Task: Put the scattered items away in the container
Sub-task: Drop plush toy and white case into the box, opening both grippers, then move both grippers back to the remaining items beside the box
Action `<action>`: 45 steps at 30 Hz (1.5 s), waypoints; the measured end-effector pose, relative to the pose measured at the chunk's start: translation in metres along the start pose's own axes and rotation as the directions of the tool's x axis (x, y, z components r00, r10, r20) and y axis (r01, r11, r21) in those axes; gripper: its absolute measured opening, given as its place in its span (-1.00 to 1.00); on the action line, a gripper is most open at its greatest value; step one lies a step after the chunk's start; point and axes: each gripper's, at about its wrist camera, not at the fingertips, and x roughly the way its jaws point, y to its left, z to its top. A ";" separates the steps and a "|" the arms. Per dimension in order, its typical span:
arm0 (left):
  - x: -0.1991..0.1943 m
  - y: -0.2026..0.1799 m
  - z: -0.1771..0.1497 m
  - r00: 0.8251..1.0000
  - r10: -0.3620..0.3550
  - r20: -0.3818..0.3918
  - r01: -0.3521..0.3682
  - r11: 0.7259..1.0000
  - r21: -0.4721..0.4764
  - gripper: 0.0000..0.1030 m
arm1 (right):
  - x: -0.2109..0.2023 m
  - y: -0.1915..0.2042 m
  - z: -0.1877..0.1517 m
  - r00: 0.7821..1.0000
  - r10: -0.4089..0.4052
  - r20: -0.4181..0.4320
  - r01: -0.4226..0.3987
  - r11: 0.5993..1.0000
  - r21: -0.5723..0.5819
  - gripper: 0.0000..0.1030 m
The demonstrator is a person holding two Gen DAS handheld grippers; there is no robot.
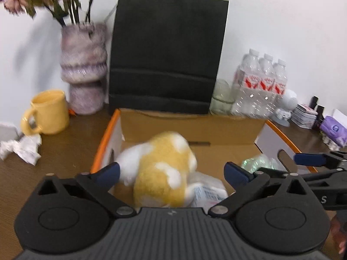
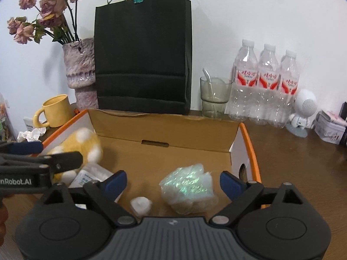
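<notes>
left hand-held gripper (image 1: 172, 172) released over the cardboard box (image 2: 164, 127) on the tabletop (image 2: 303, 162); yellow plush toy (image 1: 164, 169) lies loose in the box's left part. right hand-held gripper (image 2: 173, 183) released; iridescent bag (image 2: 189, 187) on the box floor, right.
</notes>
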 end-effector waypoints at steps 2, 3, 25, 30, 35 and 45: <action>-0.003 0.001 0.001 1.000 -0.002 0.004 0.002 1.000 -0.008 1.00 | -0.001 0.000 0.001 1.000 -0.012 -0.001 0.012 1.000 0.002 0.96; -0.004 0.001 0.002 1.000 -0.005 0.005 0.005 1.000 -0.011 1.00 | -0.002 0.000 0.001 1.000 -0.015 -0.002 0.015 1.000 0.003 0.98; -0.011 -0.002 0.004 1.000 -0.009 0.021 0.009 1.000 -0.006 1.00 | -0.006 0.000 0.002 1.000 -0.016 0.004 0.016 1.000 0.008 0.99; -0.022 -0.002 0.003 0.999 -0.016 0.037 0.017 1.000 -0.025 1.00 | -0.016 -0.001 0.000 1.000 -0.005 0.019 0.004 1.000 0.014 0.99; -0.043 -0.004 -0.004 0.997 -0.055 0.054 0.056 0.998 -0.017 1.00 | -0.042 -0.002 -0.006 0.998 -0.009 0.059 0.008 1.000 0.005 0.99; -0.083 -0.005 -0.041 0.996 -0.090 0.027 0.090 0.996 0.029 1.00 | -0.096 -0.004 -0.052 0.997 -0.022 0.080 0.024 1.000 -0.014 0.99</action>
